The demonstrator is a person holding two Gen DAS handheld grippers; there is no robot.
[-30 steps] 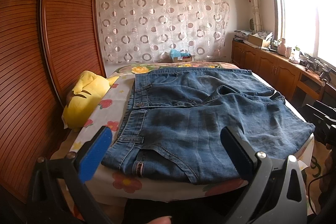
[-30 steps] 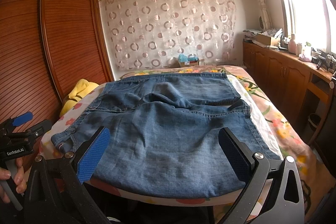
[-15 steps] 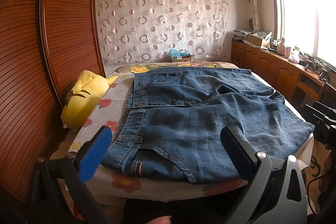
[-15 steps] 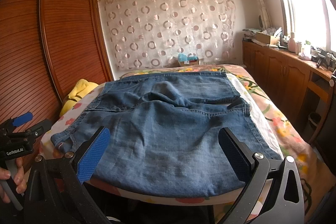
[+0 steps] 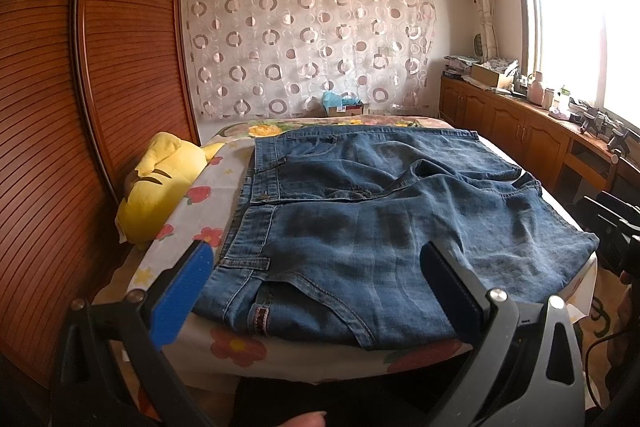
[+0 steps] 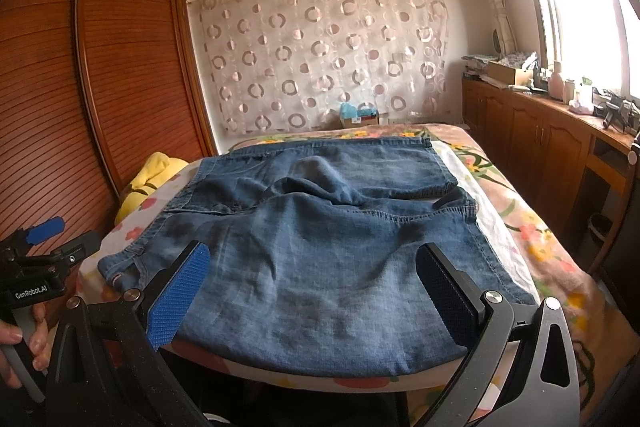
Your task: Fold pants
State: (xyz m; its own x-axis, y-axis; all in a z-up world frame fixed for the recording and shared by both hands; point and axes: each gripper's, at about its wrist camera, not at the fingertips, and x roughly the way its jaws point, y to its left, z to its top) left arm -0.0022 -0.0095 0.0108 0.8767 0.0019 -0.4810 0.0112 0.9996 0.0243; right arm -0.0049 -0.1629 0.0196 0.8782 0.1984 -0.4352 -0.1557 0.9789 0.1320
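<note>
Left wrist view: the blue denim pants (image 5: 380,223) lie spread flat on the bed with the floral sheet (image 5: 208,203), waistband along the left side, one half already doubled over the other, hem edges to the right near the bed's edge. Your left gripper (image 5: 316,283) hangs released, blue-padded fingers wide apart, short of the near waistband corner and touching nothing. Right wrist view: your right gripper (image 6: 312,291) is likewise released and empty, poised before the near hem side of the denim.

Assessment: the next fold is not yet begun. Recommendations:
- Take the near waistband corner with the left gripper and the near hem corner with the right, catching both layers.
- Smooth the bunched ridge (image 6: 316,179) at the crotch first, or it will likely lock in as a crease.
- Lift both corners level and together; heavy denim may sag and drag off line.
- Keep clear of the yellow plush toy (image 5: 160,187) beside the waistband.
</note>
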